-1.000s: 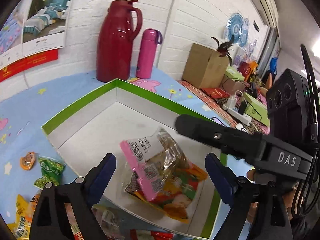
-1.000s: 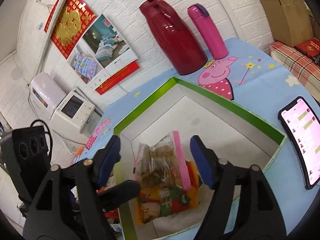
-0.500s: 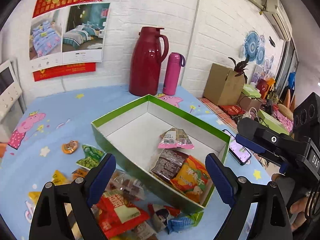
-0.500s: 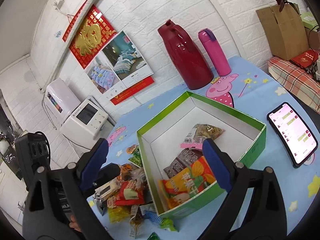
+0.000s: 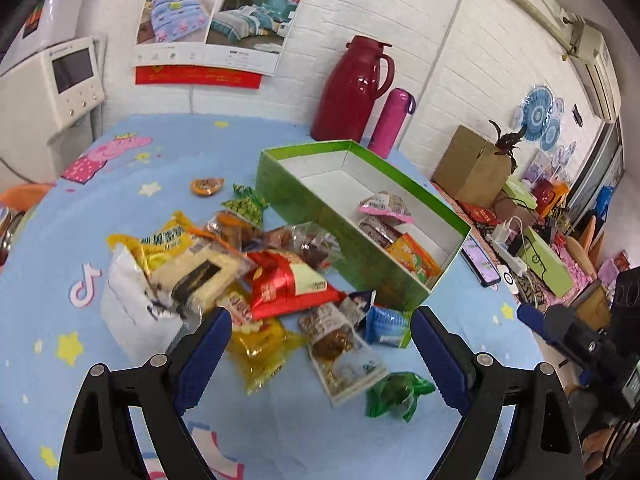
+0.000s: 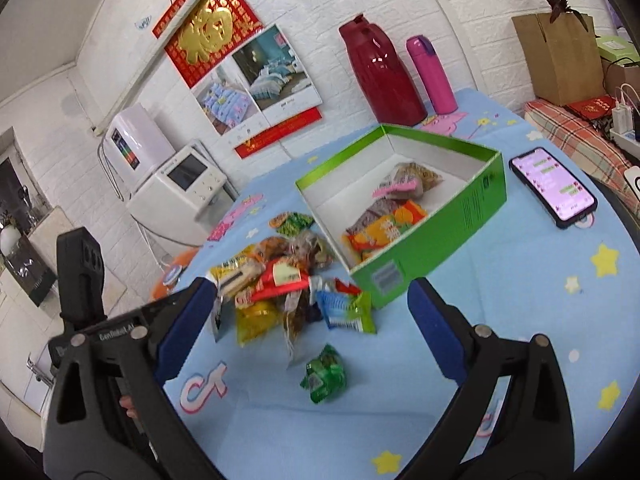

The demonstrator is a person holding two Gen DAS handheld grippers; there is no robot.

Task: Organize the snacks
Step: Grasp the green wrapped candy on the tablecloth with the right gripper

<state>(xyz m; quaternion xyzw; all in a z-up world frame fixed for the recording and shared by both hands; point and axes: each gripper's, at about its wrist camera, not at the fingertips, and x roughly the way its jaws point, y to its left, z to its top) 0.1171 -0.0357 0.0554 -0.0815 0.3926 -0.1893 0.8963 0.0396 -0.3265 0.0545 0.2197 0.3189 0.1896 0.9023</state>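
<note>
A green box with a white inside lies on the blue cartoon tablecloth. Three snack packs rest at its near end: a pink-edged bag, a dark pack and an orange pack. Left of the box a pile of several loose snacks includes a red bag, a blue pack and a green pack. My left gripper hangs open over the pile's near edge, holding nothing. My right gripper is open above the pile, empty.
A dark red thermos jug and a pink bottle stand behind the box by the white brick wall. A lit phone lies right of the box. A cardboard box and clutter fill the right side.
Both grippers have pulled back and up from inside the box, leaving the pink-edged bag in it. The snack pile has come into view under them.
</note>
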